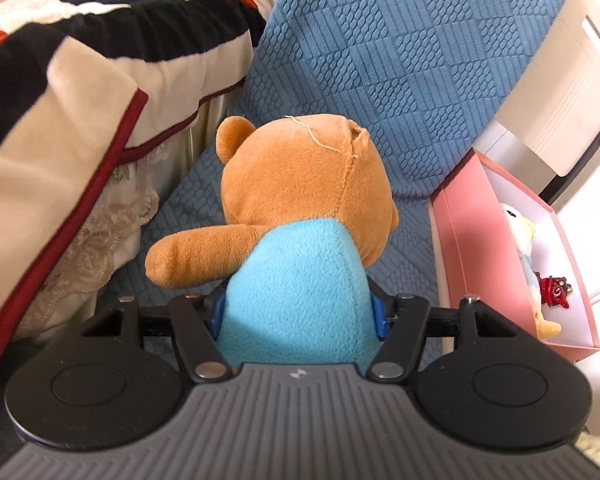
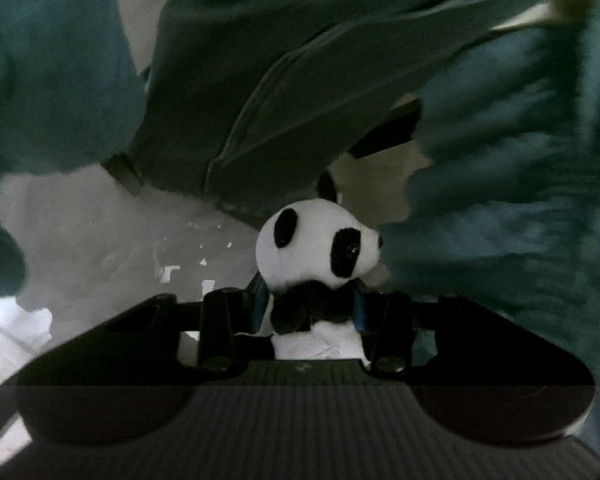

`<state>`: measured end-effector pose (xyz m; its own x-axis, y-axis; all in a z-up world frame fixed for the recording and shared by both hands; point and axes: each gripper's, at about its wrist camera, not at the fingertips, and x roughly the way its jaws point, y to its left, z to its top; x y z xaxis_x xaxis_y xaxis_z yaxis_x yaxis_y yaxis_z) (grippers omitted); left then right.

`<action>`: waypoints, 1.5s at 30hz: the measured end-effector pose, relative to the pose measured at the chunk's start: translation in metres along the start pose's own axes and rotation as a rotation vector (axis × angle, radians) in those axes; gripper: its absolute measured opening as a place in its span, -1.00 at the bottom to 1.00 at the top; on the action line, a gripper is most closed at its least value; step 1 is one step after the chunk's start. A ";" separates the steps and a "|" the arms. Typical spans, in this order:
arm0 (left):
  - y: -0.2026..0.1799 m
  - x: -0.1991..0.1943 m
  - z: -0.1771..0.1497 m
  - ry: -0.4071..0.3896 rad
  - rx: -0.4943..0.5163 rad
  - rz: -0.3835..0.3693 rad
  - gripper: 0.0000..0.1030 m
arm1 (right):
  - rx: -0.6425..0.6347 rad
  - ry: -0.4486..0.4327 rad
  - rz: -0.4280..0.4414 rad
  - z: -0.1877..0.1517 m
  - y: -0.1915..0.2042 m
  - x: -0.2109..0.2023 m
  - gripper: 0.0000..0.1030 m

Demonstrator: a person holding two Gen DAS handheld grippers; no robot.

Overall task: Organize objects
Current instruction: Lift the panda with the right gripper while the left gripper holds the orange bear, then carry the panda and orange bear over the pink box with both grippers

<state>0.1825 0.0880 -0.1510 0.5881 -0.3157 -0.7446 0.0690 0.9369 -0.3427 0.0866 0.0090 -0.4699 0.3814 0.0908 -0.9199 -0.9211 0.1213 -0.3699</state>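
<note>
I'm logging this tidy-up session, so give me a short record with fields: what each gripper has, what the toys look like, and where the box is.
left gripper: shut on the bear
bear: brown plush in a light blue top, seen from behind, above the blue textured cover
right gripper: shut on the panda
panda: small black and white plush, head above the fingers
pink box: open, right of the bear, already holding a pale plush toy and a small red figure
striped blanket: left of the bear
</note>
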 end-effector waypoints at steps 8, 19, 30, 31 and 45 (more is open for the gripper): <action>0.001 -0.014 -0.007 -0.001 -0.005 0.037 0.32 | 0.040 -0.085 -0.009 0.000 -0.026 -0.067 -0.15; -0.002 -0.036 -0.008 -0.025 -0.023 0.062 0.32 | 0.139 -0.213 -0.036 0.002 -0.061 -0.160 -0.15; -0.015 -0.060 0.002 -0.038 -0.051 0.081 0.32 | 0.508 -0.265 -0.072 -0.010 -0.104 -0.247 -0.15; -0.018 -0.061 0.004 -0.038 -0.050 0.081 0.32 | 0.567 -0.269 -0.075 -0.015 -0.111 -0.255 -0.15; -0.115 -0.079 0.064 -0.078 0.036 -0.015 0.32 | 1.259 -0.242 -0.107 -0.120 -0.203 -0.360 -0.15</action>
<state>0.1796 0.0150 -0.0157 0.6477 -0.3180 -0.6924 0.1064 0.9376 -0.3311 0.1267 -0.1670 -0.0792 0.5751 0.1826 -0.7974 -0.2277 0.9720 0.0584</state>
